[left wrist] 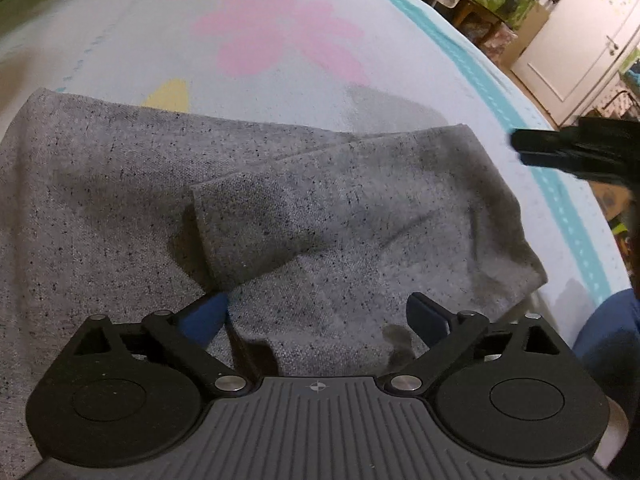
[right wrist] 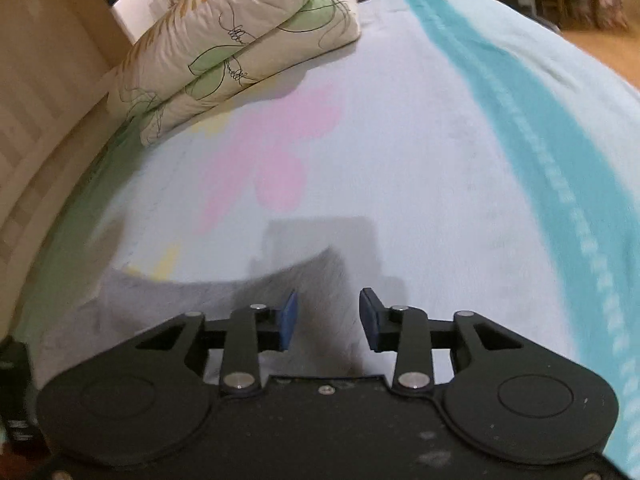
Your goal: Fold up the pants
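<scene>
Grey speckled pants [left wrist: 120, 200] lie on the bed, with one end folded back over the rest as a flap [left wrist: 360, 200]. My left gripper [left wrist: 316, 316] hovers open just above the near part of the pants, holding nothing. My right gripper [right wrist: 328, 320] is open above the far edge of the pants [right wrist: 224, 296], nothing between its pads. The right gripper also shows in the left wrist view [left wrist: 576, 152] as a black shape past the right end of the flap.
The bed has a pale blue cover [left wrist: 280, 60] with a pink flower and a teal stripe [right wrist: 540, 140] near its right edge. A folded quilt [right wrist: 240, 48] lies at the far end. A white door [left wrist: 580, 40] and furniture stand beyond the bed.
</scene>
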`<state>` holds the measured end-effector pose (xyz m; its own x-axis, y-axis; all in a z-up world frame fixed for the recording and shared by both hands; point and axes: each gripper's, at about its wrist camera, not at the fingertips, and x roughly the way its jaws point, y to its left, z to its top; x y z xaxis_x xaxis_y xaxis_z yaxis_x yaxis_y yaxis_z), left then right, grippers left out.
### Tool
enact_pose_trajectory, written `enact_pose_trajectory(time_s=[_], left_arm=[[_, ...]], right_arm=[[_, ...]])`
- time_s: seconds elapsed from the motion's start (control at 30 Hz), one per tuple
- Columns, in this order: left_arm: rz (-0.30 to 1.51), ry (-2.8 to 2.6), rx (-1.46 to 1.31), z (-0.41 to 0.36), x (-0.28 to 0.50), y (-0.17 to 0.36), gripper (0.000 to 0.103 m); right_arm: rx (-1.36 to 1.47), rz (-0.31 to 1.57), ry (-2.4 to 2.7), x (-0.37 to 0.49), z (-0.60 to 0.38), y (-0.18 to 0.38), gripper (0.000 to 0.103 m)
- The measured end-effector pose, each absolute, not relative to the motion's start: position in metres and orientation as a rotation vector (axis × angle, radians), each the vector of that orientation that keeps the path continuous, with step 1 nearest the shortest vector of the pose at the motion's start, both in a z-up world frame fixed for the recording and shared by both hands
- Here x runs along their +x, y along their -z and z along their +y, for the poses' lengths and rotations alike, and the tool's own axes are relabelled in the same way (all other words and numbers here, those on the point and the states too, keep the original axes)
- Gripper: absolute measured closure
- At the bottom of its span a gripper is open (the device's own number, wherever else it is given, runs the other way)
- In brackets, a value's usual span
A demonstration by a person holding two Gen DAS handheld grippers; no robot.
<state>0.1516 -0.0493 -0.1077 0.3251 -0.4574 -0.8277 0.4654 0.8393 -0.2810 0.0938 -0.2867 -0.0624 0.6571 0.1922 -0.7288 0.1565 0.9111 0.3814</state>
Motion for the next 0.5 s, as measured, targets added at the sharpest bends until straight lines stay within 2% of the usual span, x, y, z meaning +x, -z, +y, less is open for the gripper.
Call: enact_pose_trajectory(time_s=[0.13,0.37,0.4,0.43,0.5], left_arm=[[1.08,0.612,-0.004,-0.044,0.151,0.108,0.006],[1.088,0.624,-0.039,-0.035,0.151,0.104,0.006],[1.085,0.626,-0.041,-0.033,0.151,0.104,0.006],[1.084,0.626,-0.046,-0.032,0.15,0.104,0.006],[1.075,0.631,-0.066,-0.029,0.153,0.1,0.006]], right_arm=[[0.488,0.929,-0.108,0.118,-0.301,0.092,0.063],[0.577,0.919,-0.181,0.128,-0.317,0.124,0.063],[0.587,0.913,-0.183,0.13,-0.318,0.124,0.072],[0.587,0.905,-0.19,0.129,-0.319,0.124,0.094],[0.489,0.867,-0.161,0.124,-0.317,0.112,0.095]])
